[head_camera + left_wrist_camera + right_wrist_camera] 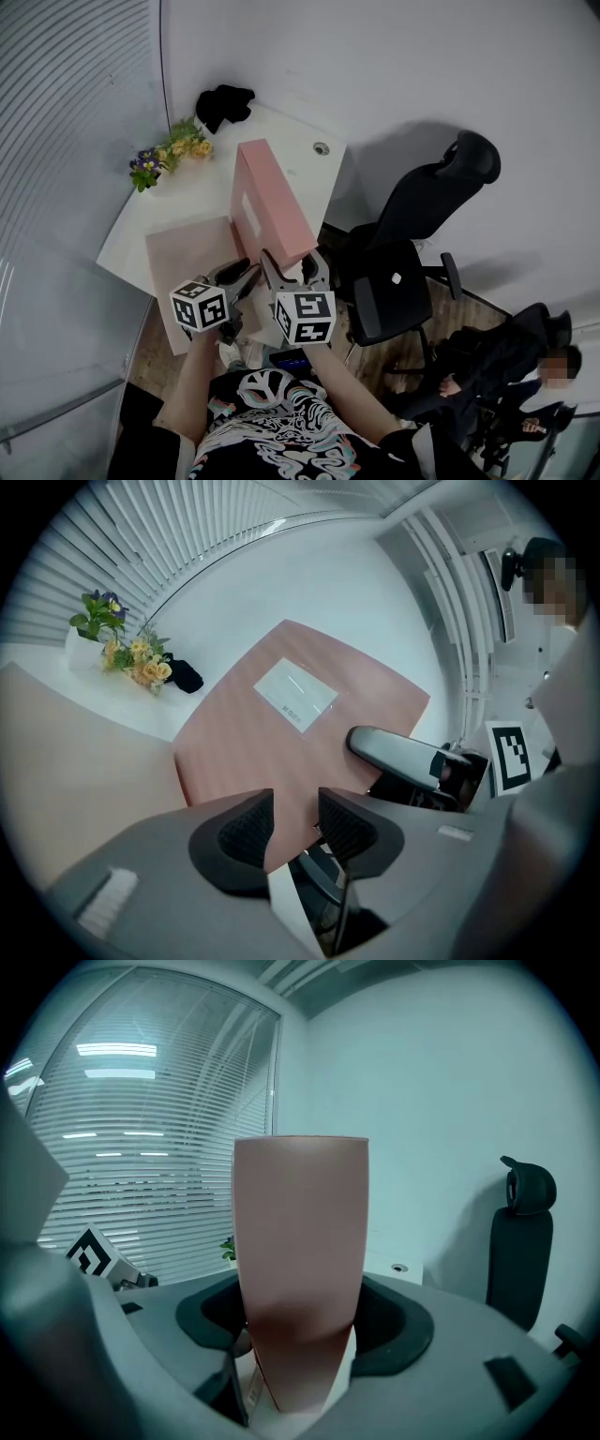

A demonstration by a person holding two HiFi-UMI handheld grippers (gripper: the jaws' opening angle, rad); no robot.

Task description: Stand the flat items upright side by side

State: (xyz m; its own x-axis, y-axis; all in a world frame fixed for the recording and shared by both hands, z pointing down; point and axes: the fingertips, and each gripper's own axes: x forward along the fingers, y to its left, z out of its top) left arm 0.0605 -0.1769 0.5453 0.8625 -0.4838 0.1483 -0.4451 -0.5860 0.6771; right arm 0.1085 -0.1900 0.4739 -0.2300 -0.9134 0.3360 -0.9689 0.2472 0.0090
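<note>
**Operator:** What is the right gripper (302,1321) doing?

**Technician:** It is clamping the pink box (300,1232), with one pad pressing on each side of the narrow face. The box is standing upright.

**Operator:** What is showing behind it?

**Technician:** A white table (417,1276) with a round hole (400,1267) is showing just right of the box. Window blinds (141,1147) are filling the left, and a black chair (520,1241) is standing at right.

upright box (267,202) on table (302,150), flat box (192,253) lying left of it, flowers (173,148) behind, chair (412,248) right of table
</note>
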